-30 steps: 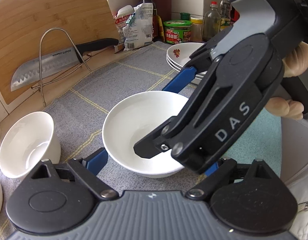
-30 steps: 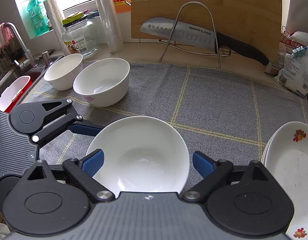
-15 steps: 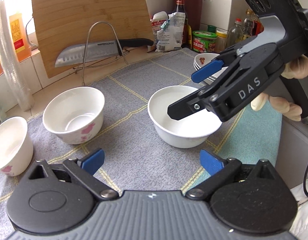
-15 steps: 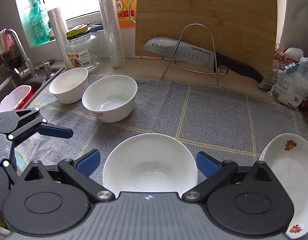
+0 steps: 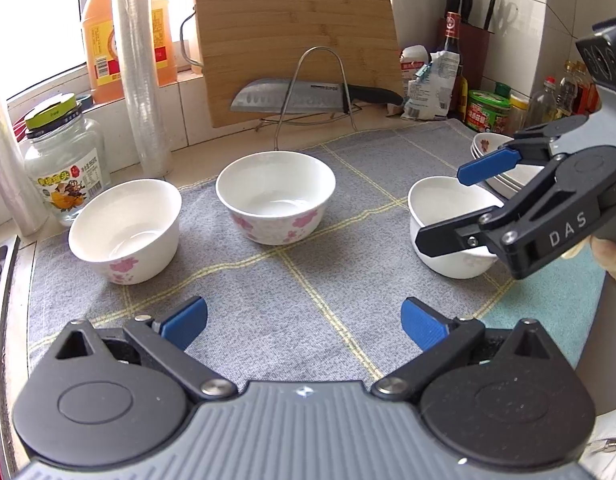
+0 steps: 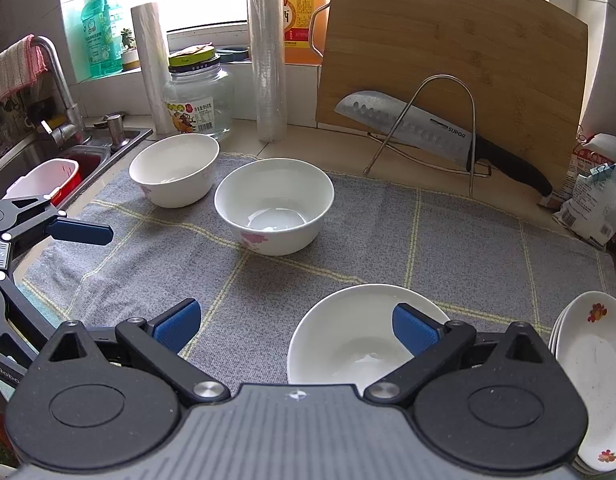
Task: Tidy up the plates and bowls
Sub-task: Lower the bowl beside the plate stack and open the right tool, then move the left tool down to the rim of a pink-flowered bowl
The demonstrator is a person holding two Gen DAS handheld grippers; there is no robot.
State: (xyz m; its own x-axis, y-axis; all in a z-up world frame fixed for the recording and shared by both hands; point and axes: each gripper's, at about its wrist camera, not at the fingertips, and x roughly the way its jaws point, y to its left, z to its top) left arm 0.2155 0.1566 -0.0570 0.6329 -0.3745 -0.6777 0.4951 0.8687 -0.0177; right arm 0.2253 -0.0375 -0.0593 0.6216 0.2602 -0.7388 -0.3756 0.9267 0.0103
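Three white bowls stand on a grey mat (image 5: 308, 288). Two carry pink flowers: one at the left (image 5: 125, 232) (image 6: 173, 168), one in the middle (image 5: 275, 200) (image 6: 273, 204). A plain bowl (image 5: 448, 228) (image 6: 348, 344) stands at the right beside a stack of flowered plates (image 5: 492, 148) (image 6: 588, 360). My left gripper (image 5: 303, 324) hovers over bare mat, its jaws opening with nothing between them. My right gripper (image 6: 295, 328) (image 5: 440, 208) is open above the plain bowl, with its right pad (image 6: 414, 330) over the bowl's inside and not pressing on it.
At the back, a bamboo cutting board (image 5: 295, 40) leans behind a wire rack holding a knife (image 5: 291, 100). A glass jar (image 5: 63, 168) and a plastic roll (image 5: 141, 80) stand at the left, by the sink (image 6: 47, 160). Bottles and tins (image 5: 488, 110) crowd the back right.
My left gripper has let go of the plain bowl, opened wide and drawn back to the left. My right gripper has shifted left, so the plain bowl now lies under its right finger.
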